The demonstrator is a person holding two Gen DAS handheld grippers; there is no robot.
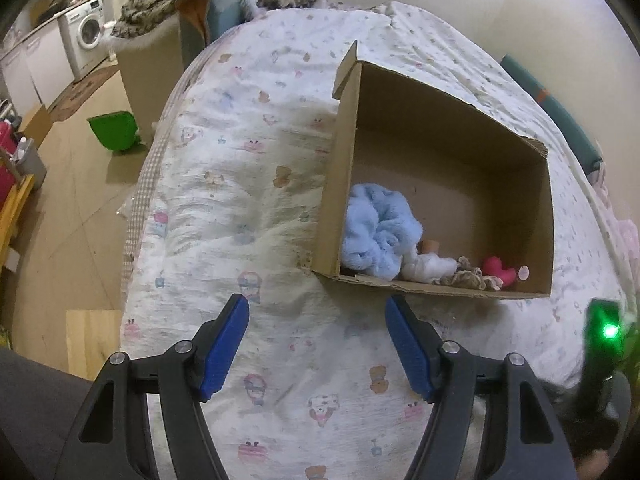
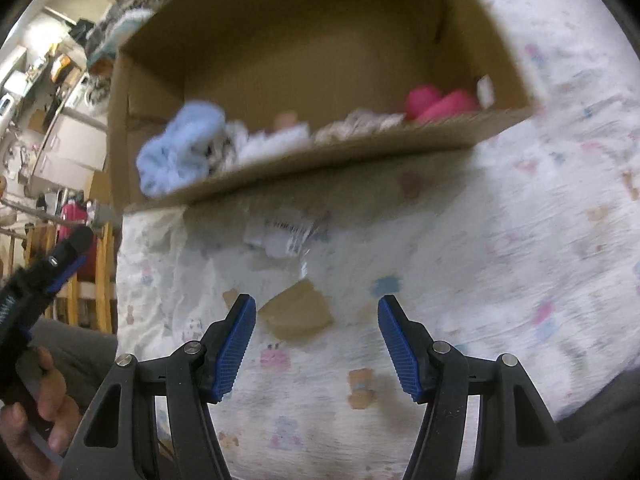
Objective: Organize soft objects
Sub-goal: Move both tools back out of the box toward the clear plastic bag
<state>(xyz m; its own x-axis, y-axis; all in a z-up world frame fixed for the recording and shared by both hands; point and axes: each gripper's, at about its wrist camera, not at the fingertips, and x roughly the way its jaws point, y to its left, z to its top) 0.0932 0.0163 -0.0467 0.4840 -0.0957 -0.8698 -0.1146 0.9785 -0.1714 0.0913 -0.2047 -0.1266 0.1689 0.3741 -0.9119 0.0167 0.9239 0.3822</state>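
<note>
The right gripper (image 2: 317,344) hovers spread wide and empty above the bed, its blue pads (image 2: 236,344) angled toward a flat tan cloth piece (image 2: 296,314) that lies just ahead of them on the quilt. The left gripper (image 1: 318,346) is also spread and holds nothing; it hangs over a bare stretch of quilt, near the front edge of the cardboard box (image 1: 548,216).

The step in hand appears to be gathering the last loose soft items. The tan cloth piece looks thin, limp and lightly creased, so the next move probably calls for lowering the right gripper until both pads reach the quilt on either side of it, then pinching the cloth without catching the bedding beneath. Beyond it, close to the box's front wall, a crumpled white item with printed markings (image 2: 280,236) also lies on the quilt; the right view is blurred, so its material cannot be told.

Inside the box, gathered along the near wall, sit a fluffy pale blue bundle (image 1: 376,232), a white soft piece (image 1: 430,266), a brownish knitted piece (image 1: 466,278) and a bright pink plush (image 1: 498,266). Much of the box floor behind them is bare.

The box rests on a white quilt printed with small cartoon bears (image 1: 248,208). To the left, past the bed, are a wooden floor, a green bin (image 1: 114,132) and a washing machine (image 1: 86,36).
</note>
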